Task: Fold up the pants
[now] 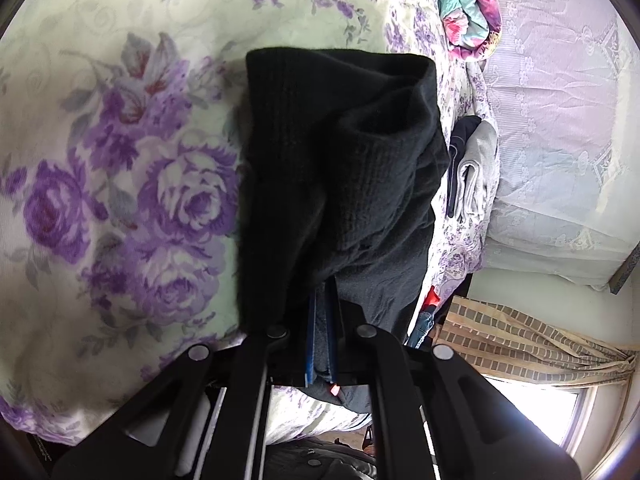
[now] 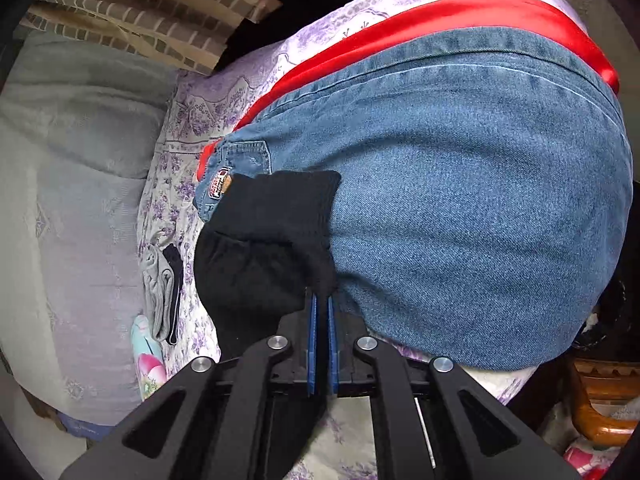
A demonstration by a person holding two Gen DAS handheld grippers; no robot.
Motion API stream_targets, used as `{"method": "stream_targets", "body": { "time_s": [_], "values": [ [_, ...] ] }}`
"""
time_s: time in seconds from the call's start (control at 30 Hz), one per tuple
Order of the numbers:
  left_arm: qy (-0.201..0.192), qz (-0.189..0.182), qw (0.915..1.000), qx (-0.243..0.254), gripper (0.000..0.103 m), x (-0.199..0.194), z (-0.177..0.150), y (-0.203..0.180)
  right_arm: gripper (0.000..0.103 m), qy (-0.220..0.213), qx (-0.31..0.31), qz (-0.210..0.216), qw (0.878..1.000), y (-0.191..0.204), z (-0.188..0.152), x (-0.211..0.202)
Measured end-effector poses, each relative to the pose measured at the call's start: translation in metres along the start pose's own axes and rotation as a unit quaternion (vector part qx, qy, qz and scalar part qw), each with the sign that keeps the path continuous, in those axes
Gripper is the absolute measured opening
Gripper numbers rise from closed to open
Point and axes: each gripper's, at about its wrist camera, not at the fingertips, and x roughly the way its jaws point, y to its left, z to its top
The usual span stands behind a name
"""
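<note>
Bedding with large purple roses on a pale ground covers the bed (image 1: 120, 160), which carries everything here. Beyond its far edge stands a sofa under a lilac lace cover (image 1: 560, 140), and a folded grey and dark garment (image 1: 472, 168) lies near that edge. A bright floral quilt (image 1: 468, 4) is bunched at the head of the bed, while a curtain with a brick-like pattern (image 1: 520, 336) hangs by a window.

Both grippers clamp the black pants (image 1: 340, 168). The left gripper (image 1: 322, 300) has its jaws closed on dark fabric that drapes forward over the fingers and hides their tips. The right gripper (image 2: 322, 300) pinches a ribbed black cuff, its blue pads (image 2: 312, 332) nearly together. In the right wrist view, blue jeans (image 2: 460, 220) lie spread on the bed over a red cloth (image 2: 440, 28), just behind the cuff. How the rest of the pants hang cannot be seen.
</note>
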Motion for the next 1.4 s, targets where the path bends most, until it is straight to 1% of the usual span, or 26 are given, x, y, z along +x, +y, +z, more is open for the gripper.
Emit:
{"method": "stream_targets", "body": {
  "time_s": [0.03, 0.07, 0.1, 0.13, 0.33, 0.4, 0.43, 0.5, 0.57, 0.63, 0.67, 0.7, 0.73, 0.77, 0.83, 0.87, 0.9, 0.97, 1.03, 1.07, 1.13, 1.23, 1.3, 1.33, 1.37, 1.4],
  "values": [
    [0.001, 0.003, 1.0, 0.001, 0.006, 0.0, 0.0, -0.001, 0.011, -0.003, -0.01, 0.001, 1.0, 0.004, 0.002, -0.002],
    [0.003, 0.005, 1.0, 0.002, 0.006, 0.0, 0.001, -0.002, 0.019, -0.009, -0.018, -0.002, 1.0, 0.006, 0.004, -0.006],
    [0.004, 0.007, 1.0, 0.003, 0.006, 0.0, 0.001, -0.003, 0.032, -0.017, -0.024, -0.008, 1.0, 0.007, 0.006, -0.009],
    [0.004, 0.006, 1.0, 0.003, 0.006, 0.0, 0.001, -0.003, 0.037, -0.025, -0.025, -0.011, 0.999, 0.007, 0.008, -0.012],
    [0.0, -0.007, 1.0, -0.004, 0.006, 0.001, 0.0, 0.002, 0.039, -0.017, -0.004, 0.007, 1.0, -0.001, 0.028, 0.012],
    [0.0, -0.006, 1.0, -0.005, 0.006, 0.001, 0.0, 0.002, 0.04, 0.008, -0.018, 0.026, 0.999, 0.012, 0.03, 0.027],
    [-0.002, -0.004, 1.0, -0.004, 0.006, 0.001, 0.0, 0.002, 0.04, 0.013, -0.042, 0.009, 0.999, 0.021, 0.031, 0.032],
    [-0.005, -0.001, 1.0, -0.002, 0.006, 0.0, -0.001, 0.001, 0.035, -0.005, -0.092, -0.047, 0.995, 0.036, 0.035, 0.033],
    [-0.009, 0.001, 1.0, 0.001, 0.006, -0.001, -0.003, 0.0, 0.035, -0.042, -0.101, -0.104, 0.989, 0.039, 0.04, 0.023],
    [-0.012, 0.005, 0.9999, 0.003, 0.006, -0.002, -0.005, -0.002, 0.041, -0.099, -0.098, -0.148, 0.979, 0.047, 0.042, 0.003],
    [-0.015, 0.009, 0.9998, 0.006, 0.006, -0.005, -0.007, -0.006, 0.051, -0.131, -0.1, -0.164, 0.973, 0.054, 0.041, -0.007],
    [-0.021, 0.017, 0.9995, 0.013, 0.009, -0.008, -0.009, -0.011, 0.057, -0.164, -0.108, -0.178, 0.964, 0.065, 0.038, -0.017],
    [-0.031, 0.029, 0.9987, 0.03, 0.018, -0.012, -0.013, -0.019, 0.058, -0.179, -0.128, -0.165, 0.961, 0.079, 0.032, -0.021],
    [-0.043, 0.041, 0.9965, 0.06, 0.026, -0.017, -0.019, -0.032, 0.058, -0.166, -0.162, -0.13, 0.964, 0.097, 0.024, -0.018],
    [-0.07, 0.07, 0.9877, 0.121, 0.069, -0.027, -0.032, -0.056, 0.058, -0.071, -0.247, -0.055, 0.965, 0.145, -0.008, 0.012],
    [-0.09, 0.094, 0.9791, 0.156, 0.075, -0.031, -0.04, -0.07, 0.057, -0.007, -0.289, -0.018, 0.957, 0.167, -0.032, 0.037],
    [-0.105, 0.115, 0.9694, 0.19, 0.08, -0.033, -0.048, -0.082, 0.057, 0.064, -0.328, 0.028, 0.942, 0.191, -0.064, 0.065],
    [-0.109, 0.128, 0.9588, 0.229, 0.08, -0.031, -0.056, -0.099, 0.056, 0.158, -0.387, 0.077, 0.905, 0.229, -0.125, 0.11],
    [-0.103, 0.132, 0.9573, 0.236, 0.081, -0.025, -0.057, -0.106, 0.054, 0.238, -0.422, 0.113, 0.868, 0.263, -0.185, 0.151],
    [-0.103, 0.141, 0.9561, 0.235, 0.081, -0.021, -0.055, -0.108, 0.048, 0.266, -0.43, 0.125, 0.853, 0.276, -0.209, 0.168],
    [-0.112, 0.172, 0.9498, 0.236, 0.081, -0.012, -0.051, -0.109, 0.048, 0.314, -0.451, 0.137, 0.824, 0.299, -0.253, 0.199],
    [-0.119, 0.214, 0.9436, 0.223, 0.083, 0.002, -0.044, -0.101, 0.049, 0.397, -0.441, 0.144, 0.792, 0.312, -0.297, 0.238],
    [-0.126, 0.236, 0.9379, 0.221, 0.084, 0.01, -0.041, -0.093, 0.048, 0.411, -0.445, 0.116, 0.787, 0.31, -0.31, 0.26],
    [-0.132, 0.241, 0.933, 0.233, 0.089, 0.012, -0.044, -0.092, 0.045, 0.407, -0.446, 0.095, 0.792, 0.307, -0.307, 0.273],
    [-0.131, 0.245, 0.9275, 0.25, 0.092, 0.016, -0.046, -0.092, 0.023, 0.404, -0.434, 0.085, 0.8, 0.301, -0.302, 0.278],
    [-0.129, 0.258, 0.9182, 0.271, 0.095, 0.021, -0.049, -0.093, 0.002, 0.409, -0.41, 0.078, 0.811, 0.298, -0.291, 0.286]
  ]
}}
